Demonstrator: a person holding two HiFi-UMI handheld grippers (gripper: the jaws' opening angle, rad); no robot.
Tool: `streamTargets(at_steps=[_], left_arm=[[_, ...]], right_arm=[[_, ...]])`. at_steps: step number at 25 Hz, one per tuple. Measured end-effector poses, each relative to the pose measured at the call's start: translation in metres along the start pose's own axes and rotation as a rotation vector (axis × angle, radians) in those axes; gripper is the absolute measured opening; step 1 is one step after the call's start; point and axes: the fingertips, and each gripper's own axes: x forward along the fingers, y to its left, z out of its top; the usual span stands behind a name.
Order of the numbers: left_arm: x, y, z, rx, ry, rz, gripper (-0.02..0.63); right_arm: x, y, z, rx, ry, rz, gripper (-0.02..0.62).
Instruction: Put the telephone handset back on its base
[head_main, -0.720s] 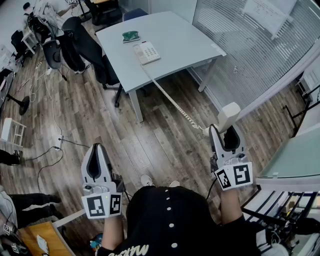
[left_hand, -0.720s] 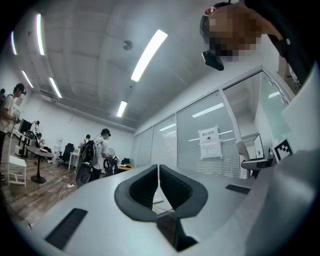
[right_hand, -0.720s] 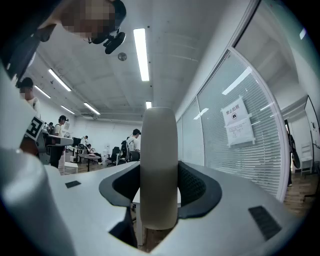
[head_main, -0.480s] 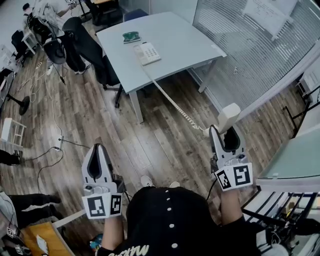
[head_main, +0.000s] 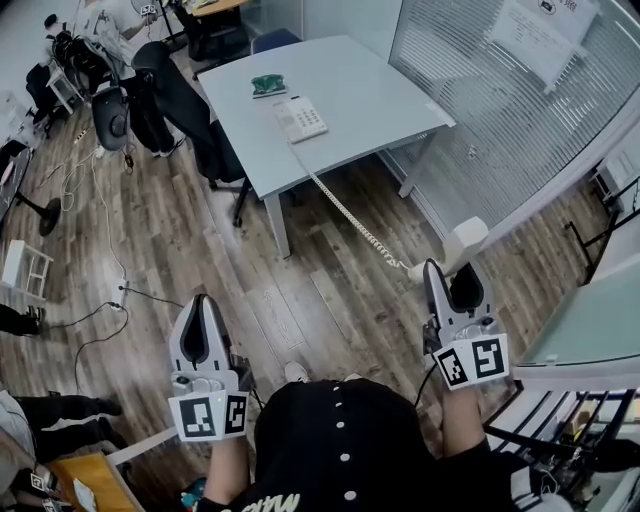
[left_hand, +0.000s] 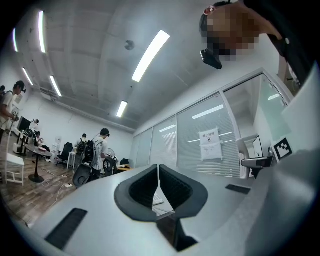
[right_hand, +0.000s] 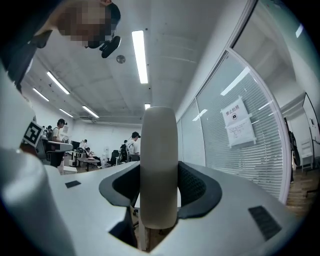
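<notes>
A white telephone base (head_main: 300, 118) with a keypad sits on the grey table (head_main: 360, 85) far ahead. Its coiled cord (head_main: 345, 208) runs down off the table edge to the white handset (head_main: 464, 243), which stands upright between the jaws of my right gripper (head_main: 458, 272). In the right gripper view the handset (right_hand: 159, 165) fills the gap and both pads press on it. My left gripper (head_main: 203, 312) is held out over the wooden floor with its jaws together and nothing in them; the left gripper view shows the pads meeting (left_hand: 159, 189).
A green object (head_main: 267, 85) lies on the table beyond the base. Office chairs (head_main: 150, 95) and cables crowd the floor at the left. A glass partition with blinds (head_main: 520, 110) runs along the right. People stand at the far end of the room (left_hand: 100, 150).
The whole scene has slid slightly down in the head view, with table and base sitting a little lower in frame. Both grippers keep their pose and the handset stays gripped.
</notes>
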Motion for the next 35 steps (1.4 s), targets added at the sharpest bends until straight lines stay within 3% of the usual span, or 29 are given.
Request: streamTargets(at_steps=[18,35], left_arm=[[-0.005,0.057,-0.016,-0.017,0.031,-0.05,0.025],[0.032,0.058,-0.021,-0.01,0.04,-0.035,0.025]], right_arm=[[0.008,0.061,-0.018,-0.026,0.026,-0.041,0.232],[0.049,0.043,-0.023,-0.023,0.031,-0.03,0.232]])
